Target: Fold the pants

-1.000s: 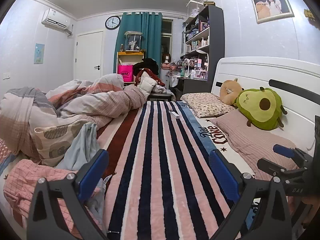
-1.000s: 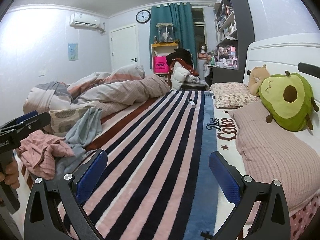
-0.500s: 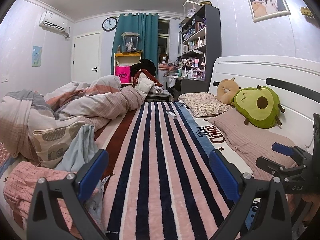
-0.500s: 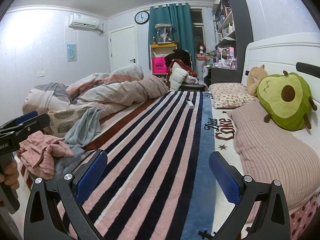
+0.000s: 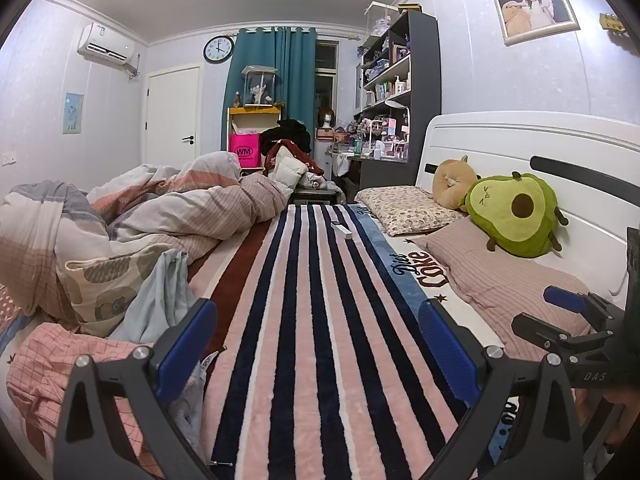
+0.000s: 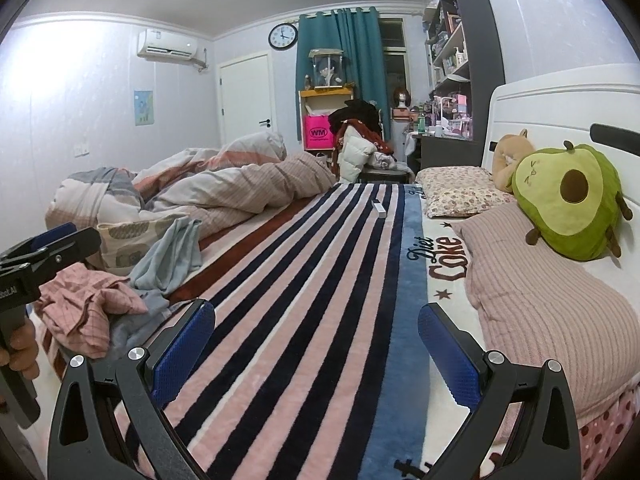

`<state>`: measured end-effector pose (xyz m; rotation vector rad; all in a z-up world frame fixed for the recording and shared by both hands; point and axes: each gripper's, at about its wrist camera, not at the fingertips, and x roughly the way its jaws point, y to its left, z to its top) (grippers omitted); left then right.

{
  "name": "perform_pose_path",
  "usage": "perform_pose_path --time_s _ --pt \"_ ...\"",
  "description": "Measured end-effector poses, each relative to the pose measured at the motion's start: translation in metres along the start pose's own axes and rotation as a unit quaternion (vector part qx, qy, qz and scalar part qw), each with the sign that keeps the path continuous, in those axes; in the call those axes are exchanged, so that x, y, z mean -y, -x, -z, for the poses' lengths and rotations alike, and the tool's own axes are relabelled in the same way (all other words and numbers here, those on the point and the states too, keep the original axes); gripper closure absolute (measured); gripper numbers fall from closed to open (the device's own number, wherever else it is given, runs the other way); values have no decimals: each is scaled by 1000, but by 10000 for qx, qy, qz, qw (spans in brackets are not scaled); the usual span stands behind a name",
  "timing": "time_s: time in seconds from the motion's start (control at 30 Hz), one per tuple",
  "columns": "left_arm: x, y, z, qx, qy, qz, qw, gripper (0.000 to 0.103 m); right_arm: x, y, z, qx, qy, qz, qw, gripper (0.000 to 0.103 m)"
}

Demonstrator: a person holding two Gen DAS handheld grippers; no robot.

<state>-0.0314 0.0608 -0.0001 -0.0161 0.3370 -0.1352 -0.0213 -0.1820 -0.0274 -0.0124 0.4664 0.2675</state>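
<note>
On the left we see a pink checked cloth and light blue pants in a heap. Our left gripper and right gripper are wide open over the striped blanket, holding nothing.

Plush, fuzzy striped blanket; crumpled pink checked cloth; claw's textured blue pads.

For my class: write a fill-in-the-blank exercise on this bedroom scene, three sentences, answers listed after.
1. Both tongs, left tongs and right tongs, are ___ and hold nothing.
2. The green plush is shaped like an ___.
3. The pink checked garment lies on the ___ side of the striped blanket.

Answers: open; avocado; left
</note>
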Motion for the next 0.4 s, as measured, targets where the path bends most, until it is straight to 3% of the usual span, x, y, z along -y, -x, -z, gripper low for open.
perform_pose_path --time_s 0.4 --pt "3 1 1 -72 -14 -56 10000 3 2 1 0 2 -24 -7 10000 2"
